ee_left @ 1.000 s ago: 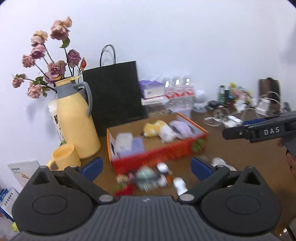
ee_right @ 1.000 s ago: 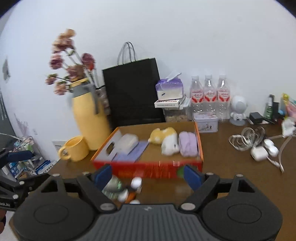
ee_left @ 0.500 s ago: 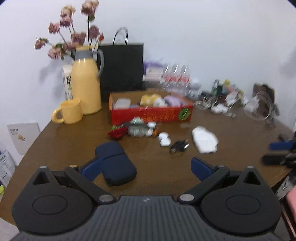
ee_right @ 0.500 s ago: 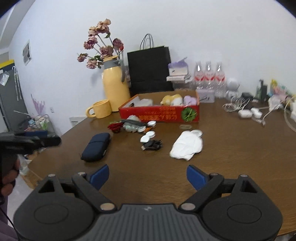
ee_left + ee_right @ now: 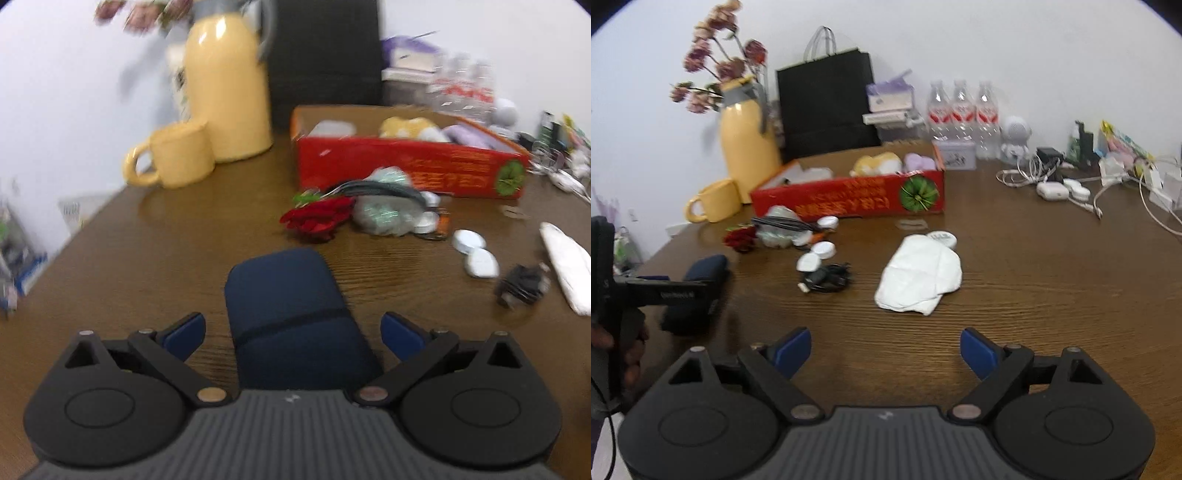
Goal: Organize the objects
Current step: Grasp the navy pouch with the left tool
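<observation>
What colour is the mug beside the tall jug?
Pale yellow ceramic mug, clearest in the left wrist view.

Tilting downward at frame bottom: left gripper (image 5: 291, 328) spread wide; right gripper (image 5: 885, 349) wide, jaws closing slightly, nothing between.

No wording can be read for certain in either view. The red box (image 5: 849, 201) carries a line of yellow characters along its front, seemingly upside down, too blurred to make out. The water bottles (image 5: 962, 110) have red-and-white labels, likewise illegible.
</observation>
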